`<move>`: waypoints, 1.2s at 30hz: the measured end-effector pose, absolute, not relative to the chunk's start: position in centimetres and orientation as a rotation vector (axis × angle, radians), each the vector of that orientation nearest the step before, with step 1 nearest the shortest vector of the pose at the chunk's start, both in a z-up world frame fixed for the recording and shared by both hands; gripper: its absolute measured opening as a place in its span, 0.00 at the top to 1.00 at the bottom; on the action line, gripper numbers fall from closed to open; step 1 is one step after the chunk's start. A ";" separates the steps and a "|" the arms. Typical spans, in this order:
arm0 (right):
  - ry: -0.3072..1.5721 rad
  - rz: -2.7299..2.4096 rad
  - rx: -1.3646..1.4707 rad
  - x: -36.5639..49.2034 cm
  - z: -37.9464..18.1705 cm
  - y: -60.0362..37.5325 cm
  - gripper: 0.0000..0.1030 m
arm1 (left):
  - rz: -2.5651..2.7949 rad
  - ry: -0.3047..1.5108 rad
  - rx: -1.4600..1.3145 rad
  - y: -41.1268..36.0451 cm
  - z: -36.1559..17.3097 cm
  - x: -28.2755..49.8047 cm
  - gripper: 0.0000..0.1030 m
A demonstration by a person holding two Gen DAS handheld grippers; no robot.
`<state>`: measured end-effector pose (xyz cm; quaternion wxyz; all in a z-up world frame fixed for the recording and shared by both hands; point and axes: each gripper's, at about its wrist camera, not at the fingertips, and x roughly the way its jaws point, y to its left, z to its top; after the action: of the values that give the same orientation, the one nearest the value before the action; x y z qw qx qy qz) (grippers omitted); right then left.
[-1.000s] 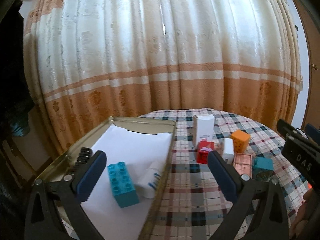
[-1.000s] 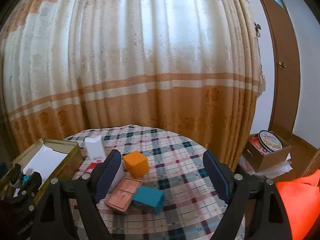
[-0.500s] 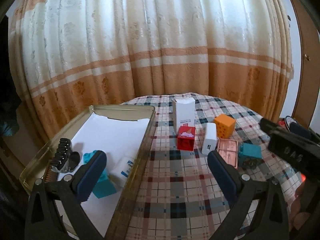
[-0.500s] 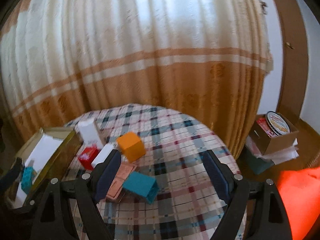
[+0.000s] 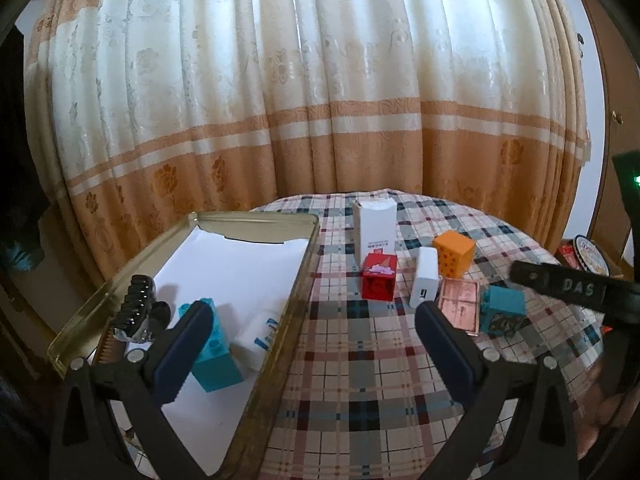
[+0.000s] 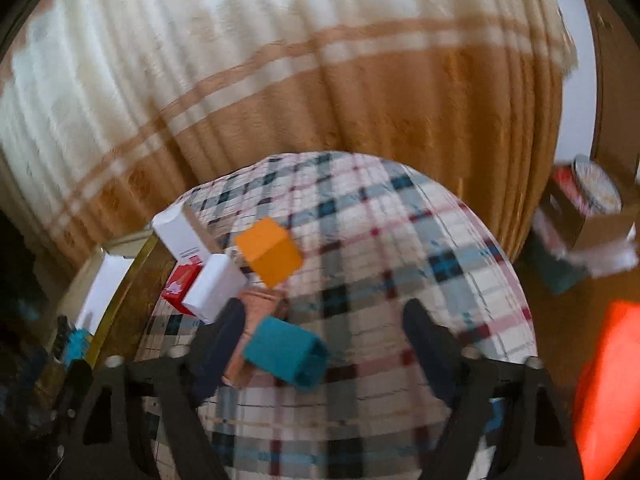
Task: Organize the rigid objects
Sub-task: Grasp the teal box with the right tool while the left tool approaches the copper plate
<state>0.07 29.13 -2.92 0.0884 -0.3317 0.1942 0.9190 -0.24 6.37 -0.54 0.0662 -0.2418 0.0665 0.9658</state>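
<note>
Behind everything hangs the cream and orange curtain (image 5: 304,120). In front of it stands my round desk (image 5: 360,360) under a plaid cloth. The biggest thing on the desk is the open gold tin tray (image 5: 296,300), lined with white paper, and I take it as my landmark.

Inside the tray lie a teal toy brick (image 5: 216,364), a small white tube with blue print (image 5: 260,334) just beside the brick, and a black ribbed clip (image 5: 136,308) near the tray's left wall. I cannot read the print on the tube.

To the right of the tray, out on the cloth, stands a tall white carton (image 5: 375,232) with small red print too fine to read. Just in front of it is a red cube (image 5: 379,282) with a white picture on top. Further right of the tray come a white adapter (image 5: 425,282) with a dark mark on its end face, an orange box (image 5: 454,256) with dots on one side, a flat copper-pink case (image 5: 460,306), and a teal box (image 5: 502,304) resting against the case.

My left tool (image 5: 308,340) hangs above the tray's right edge, jaws wide apart, holding nothing.

My right tool (image 6: 320,340) has just been closing its jaws. The teal box (image 6: 286,354) sits between them, but the fingers (image 6: 218,344) are clear of it. From the left view, the letters "DAS" show on its black body.

Off the desk, far right of the tray, a cardboard box (image 6: 592,224) holds a round tin.
</note>
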 end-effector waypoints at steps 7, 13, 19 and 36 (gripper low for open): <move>0.567 2.751 -1.063 -0.3 -3.3 28.8 0.47 | 2.902 0.253 -0.727 7.1 -0.7 0.0 0.01; 0.433 2.819 -1.159 -2.0 -3.6 26.2 0.47 | 2.894 0.243 -0.746 7.0 -0.7 -0.2 0.01; 0.530 2.824 -1.283 -3.0 -5.0 26.5 0.45 | 2.885 0.253 -0.762 7.2 -0.9 -0.3 0.01; 0.619 2.838 -1.129 -0.5 -4.0 28.2 0.46 | 2.817 0.345 -0.848 9.0 -1.8 -1.0 0.01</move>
<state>-0.51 28.18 -3.98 0.0126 -0.3623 0.1985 0.9106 -0.98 8.96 -1.80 0.0899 -0.2850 0.1160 0.9472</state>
